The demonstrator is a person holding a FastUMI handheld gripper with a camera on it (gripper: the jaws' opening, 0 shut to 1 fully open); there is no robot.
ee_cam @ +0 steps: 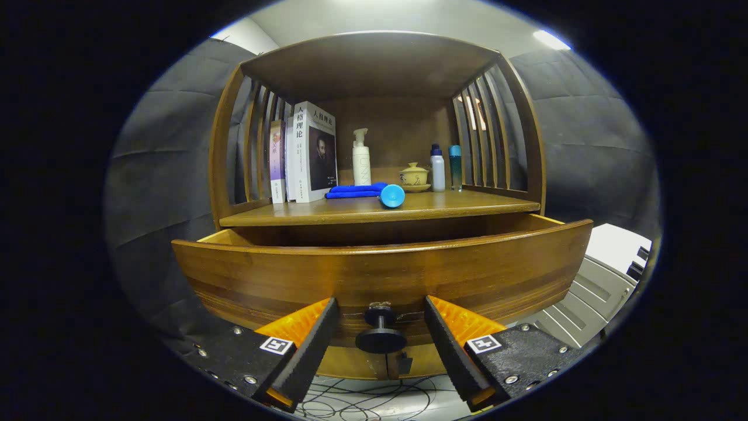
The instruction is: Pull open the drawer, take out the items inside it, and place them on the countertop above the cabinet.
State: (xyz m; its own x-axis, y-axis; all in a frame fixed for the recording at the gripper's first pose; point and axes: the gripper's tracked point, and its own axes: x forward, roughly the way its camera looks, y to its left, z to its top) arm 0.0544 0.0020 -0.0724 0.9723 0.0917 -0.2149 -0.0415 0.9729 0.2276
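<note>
Tool: we see the tool (380, 345) low in front of the cabinet, its two fingers (310, 351) spread wide apart and holding nothing.
Knob: a black round knob (381, 336) sits in the gap between the fingers, clear of both pads, fixed on a short stem to the front of the drawer.
Drawer: the drawer (380, 275) is pulled out toward the tool, its curved wooden front just ahead of the fingertips; from this low angle we cannot tell what lies inside it.
Cables: thin dark cables (362, 400) lie looped on the pale floor below the drawer, between the fingers.
Table: beyond the drawer and above it, the cabinet's wooden table (467, 206) runs across, with a slatted side on each flank and a wooden roof over it.
Blue cup: a light blue cup (392, 196) lies on its side near the front of the table, straight ahead of the tool, its mouth turned toward us.
Blue cloth: a folded dark blue cloth (353, 190) lies just behind and left of the cup, touching it or nearly so.
Books: several books (312, 152) stand upright beyond the left finger, against the left slats.
Pump bottle: a white pump bottle (361, 158) stands behind the cloth, toward the back.
Lidded bowl: a small yellowish lidded bowl (414, 176) on a saucer stands beyond the right finger.
Bottles: a white bottle with a blue cap (437, 168) and a teal bottle (455, 168) stand side by side just right of the bowl, near the right slats.
</note>
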